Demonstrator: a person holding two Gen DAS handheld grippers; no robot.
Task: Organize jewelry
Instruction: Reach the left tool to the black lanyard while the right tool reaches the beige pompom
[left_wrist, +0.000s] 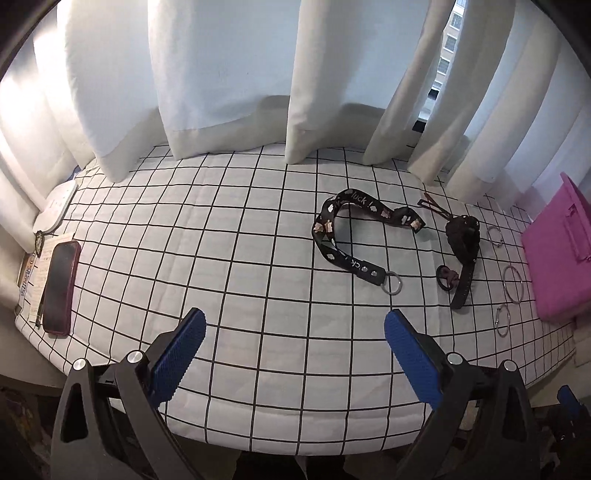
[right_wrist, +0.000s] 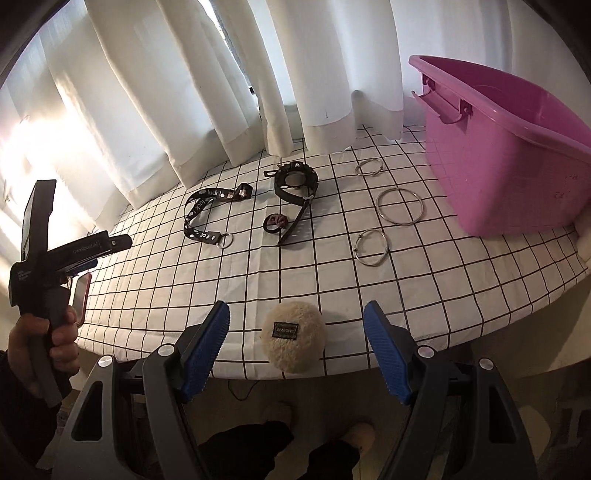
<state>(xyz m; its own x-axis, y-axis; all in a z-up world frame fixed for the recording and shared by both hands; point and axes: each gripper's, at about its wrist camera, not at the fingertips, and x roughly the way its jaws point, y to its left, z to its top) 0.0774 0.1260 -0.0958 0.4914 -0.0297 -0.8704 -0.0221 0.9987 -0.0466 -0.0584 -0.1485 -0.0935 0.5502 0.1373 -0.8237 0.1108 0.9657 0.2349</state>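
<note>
Lying loose on the counter (right_wrist: 258, 280), lanyard (right_wrist: 207, 216), watch (right_wrist: 295, 182) and rings (right_wrist: 400, 205) await the pink bin (right_wrist: 517, 155); both tongs (left_wrist: 294, 341) (right_wrist: 296, 345) spread, empty.

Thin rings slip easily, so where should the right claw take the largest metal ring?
Grip the largest metal ring across its near rim, descending from above with one finger inside the hoop. It lies flat on the checked cloth, apart from its neighbours.
</note>
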